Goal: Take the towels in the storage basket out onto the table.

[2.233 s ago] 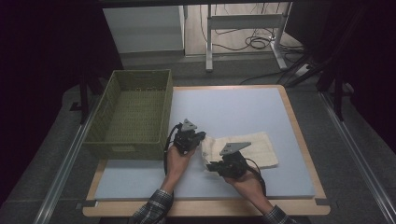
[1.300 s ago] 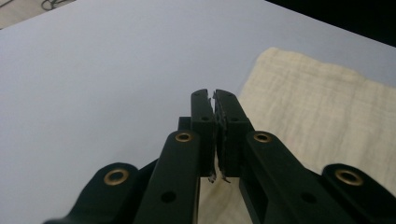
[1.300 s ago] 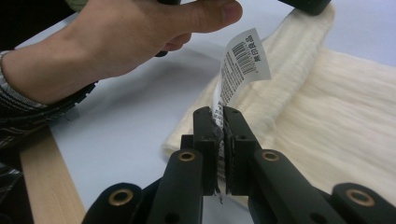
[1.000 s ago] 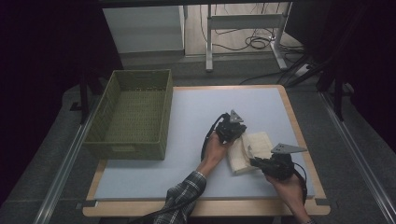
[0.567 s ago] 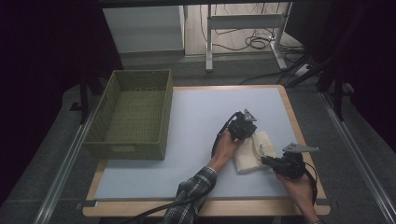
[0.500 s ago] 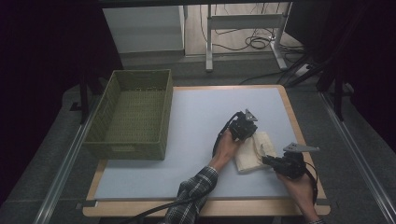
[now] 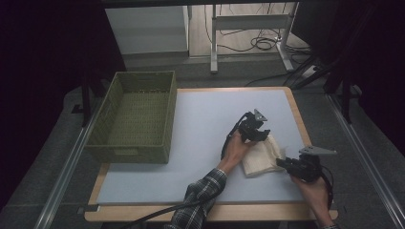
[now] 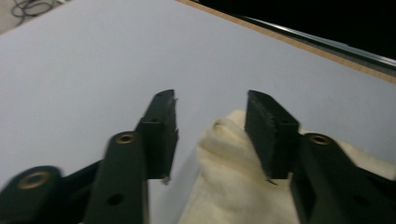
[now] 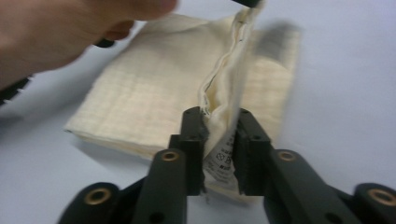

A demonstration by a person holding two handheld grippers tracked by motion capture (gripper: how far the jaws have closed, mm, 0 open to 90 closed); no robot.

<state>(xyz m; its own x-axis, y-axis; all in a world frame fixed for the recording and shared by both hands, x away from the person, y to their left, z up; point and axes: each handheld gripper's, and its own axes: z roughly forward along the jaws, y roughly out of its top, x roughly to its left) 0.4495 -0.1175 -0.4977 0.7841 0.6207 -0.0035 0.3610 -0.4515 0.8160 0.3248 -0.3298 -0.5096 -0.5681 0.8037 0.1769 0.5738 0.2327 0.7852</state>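
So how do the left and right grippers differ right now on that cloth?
The left gripper has just been opening: its jaws stand wide, with the cream cloth lying under them, unpinched. The right gripper has also just eased open, but its jaws are far narrower, with the cloth's raised edge and label between them. The left gripper sits at the cloth's far side, the right at its near side. Both have black jaws.

Cream cloth (image 9: 154,112), soft and matt, woven in a fine waffle grid, with a stitched hem and a printed white label. Matt black plastic on the right gripper (image 9: 219,154) and left gripper (image 8: 212,135), ribbed pads inside the jaws, brass-coloured rivets. Smooth matt pale-blue bench (image 7: 210,109) edged in light wood. Green woven basket (image 7: 135,117), coarse and dull.
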